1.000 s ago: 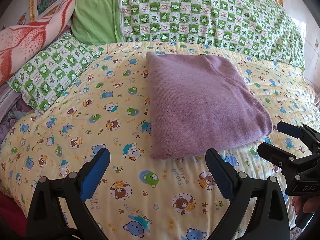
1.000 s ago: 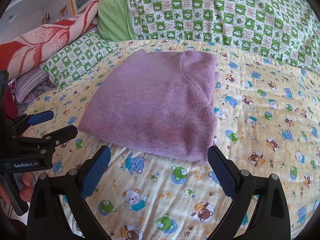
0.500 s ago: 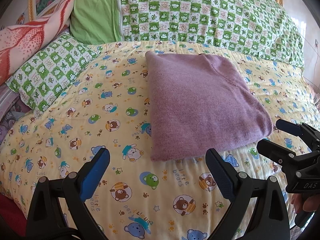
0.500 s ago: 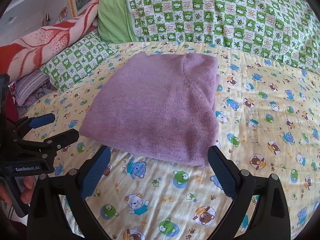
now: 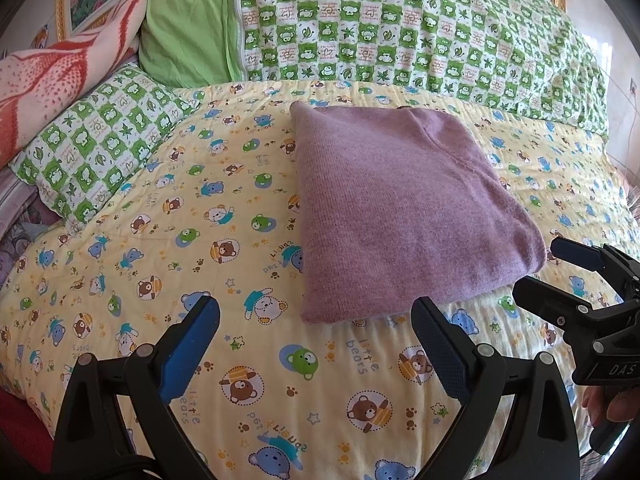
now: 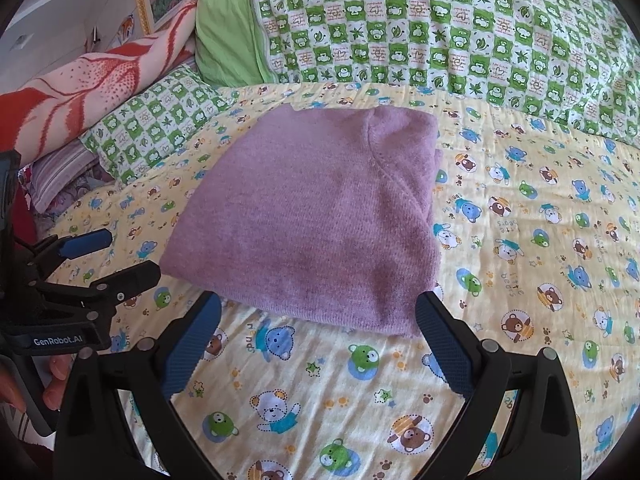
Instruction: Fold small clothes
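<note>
A purple knit garment [image 5: 400, 212] lies folded into a flat rectangle on the yellow bear-print bedsheet [image 5: 180, 240]; it also shows in the right wrist view [image 6: 312, 216]. My left gripper [image 5: 316, 316] is open and empty, just short of the garment's near left corner. My right gripper [image 6: 318, 312] is open and empty, its fingertips at the garment's near edge. Each gripper shows in the other's view: the right gripper [image 5: 544, 268] by the garment's right corner, the left gripper [image 6: 116, 256] by its left corner.
A green checked quilt [image 5: 400, 32] lies along the back of the bed. A green checked pillow [image 5: 92, 144] and a red and pink blanket [image 5: 52, 76] sit at the left. A picture frame [image 5: 64, 8] hangs behind.
Both grippers have moved slightly closer to the folded garment. The garment has not moved.
</note>
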{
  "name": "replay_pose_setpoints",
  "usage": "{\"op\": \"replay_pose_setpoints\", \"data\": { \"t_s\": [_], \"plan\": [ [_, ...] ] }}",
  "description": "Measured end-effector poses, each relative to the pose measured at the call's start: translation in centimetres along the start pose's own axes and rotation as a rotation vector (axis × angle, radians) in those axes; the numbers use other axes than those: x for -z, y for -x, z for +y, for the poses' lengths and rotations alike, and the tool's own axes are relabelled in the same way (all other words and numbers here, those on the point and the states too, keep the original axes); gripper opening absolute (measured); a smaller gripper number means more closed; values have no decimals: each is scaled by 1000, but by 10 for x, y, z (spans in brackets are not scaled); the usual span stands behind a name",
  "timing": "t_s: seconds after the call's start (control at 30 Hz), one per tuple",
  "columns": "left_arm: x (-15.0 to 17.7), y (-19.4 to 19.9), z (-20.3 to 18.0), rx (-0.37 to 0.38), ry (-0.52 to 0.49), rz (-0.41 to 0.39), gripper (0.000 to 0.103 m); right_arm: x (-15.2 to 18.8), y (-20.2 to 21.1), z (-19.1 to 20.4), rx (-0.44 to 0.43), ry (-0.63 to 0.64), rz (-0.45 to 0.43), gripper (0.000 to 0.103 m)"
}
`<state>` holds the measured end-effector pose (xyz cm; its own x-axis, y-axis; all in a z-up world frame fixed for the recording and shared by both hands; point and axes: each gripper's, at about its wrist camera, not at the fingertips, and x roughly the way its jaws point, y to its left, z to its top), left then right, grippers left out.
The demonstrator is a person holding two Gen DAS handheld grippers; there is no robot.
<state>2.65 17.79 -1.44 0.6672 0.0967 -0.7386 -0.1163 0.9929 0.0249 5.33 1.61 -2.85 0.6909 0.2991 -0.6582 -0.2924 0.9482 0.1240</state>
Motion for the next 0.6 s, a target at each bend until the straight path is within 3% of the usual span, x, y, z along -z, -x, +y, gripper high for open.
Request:
{"op": "replay_pose_setpoints", "data": {
  "t_s": [0.6],
  "plan": [
    [-5,3,-3,-2,13,2,97,-8,4,-4,-8,-29,-21,98]
  ]
}}
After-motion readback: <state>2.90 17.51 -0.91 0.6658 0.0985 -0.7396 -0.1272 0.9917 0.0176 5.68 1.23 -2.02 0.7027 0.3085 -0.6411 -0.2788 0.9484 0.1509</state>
